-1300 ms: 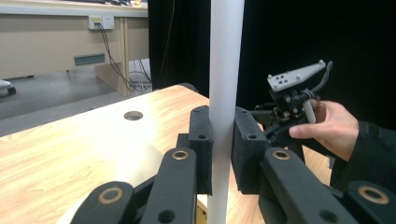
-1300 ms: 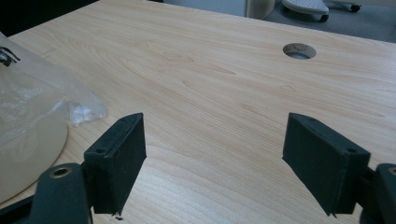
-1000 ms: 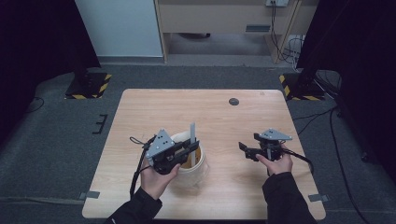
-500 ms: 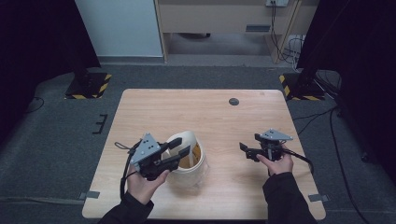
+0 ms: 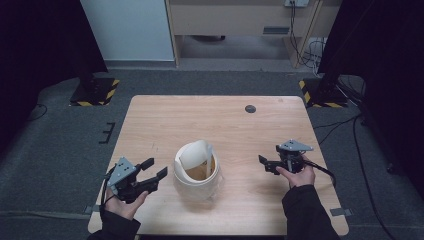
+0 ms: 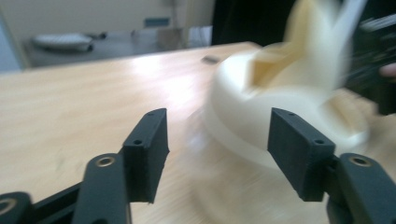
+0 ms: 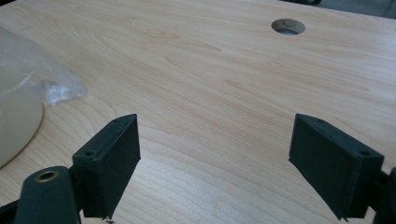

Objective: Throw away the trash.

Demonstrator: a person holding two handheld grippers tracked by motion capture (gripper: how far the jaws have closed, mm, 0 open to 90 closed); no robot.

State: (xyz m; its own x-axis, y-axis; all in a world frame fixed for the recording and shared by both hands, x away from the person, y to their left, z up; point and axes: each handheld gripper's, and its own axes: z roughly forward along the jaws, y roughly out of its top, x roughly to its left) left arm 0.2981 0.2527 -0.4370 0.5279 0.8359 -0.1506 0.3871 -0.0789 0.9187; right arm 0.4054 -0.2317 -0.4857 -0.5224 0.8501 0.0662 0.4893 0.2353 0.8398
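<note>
The cream bin [image 5: 196,171] sits on the table [image 5: 165,117] mid-width, close to the near edge, btwn my two grippers. It's a small rounded plastic tub w/ a swing lid tipped up on top and a clear liner whose crinkled edge [image 7: 56,86] shows at its foot. I'd judge it light, stiff-walled, smooth and a bit slippery; prob. tips or slides if pushed high up. The lid looks loose on its pivot, so no good as a handle. Best hold, I think: the top rim or the lid's free edge for lid work, low on the body for moving it.

My left gripper [image 5: 154,173] is near the table's near-left corner, just beside the bin but apart from it, pointing right toward it. Its jaws have just been opening, now abt half apart, w/ nothing btwn them; the left gripper view has the bin [image 6: 289,107] blurred beyond the tips.

My right gripper [image 5: 266,164] hangs over the right side of the table, well apart from the bin, aimed left at it, jaws spread wide and empty, bare wood btwn them. The grommet hole [image 7: 288,26] lies toward the far edge.
</note>
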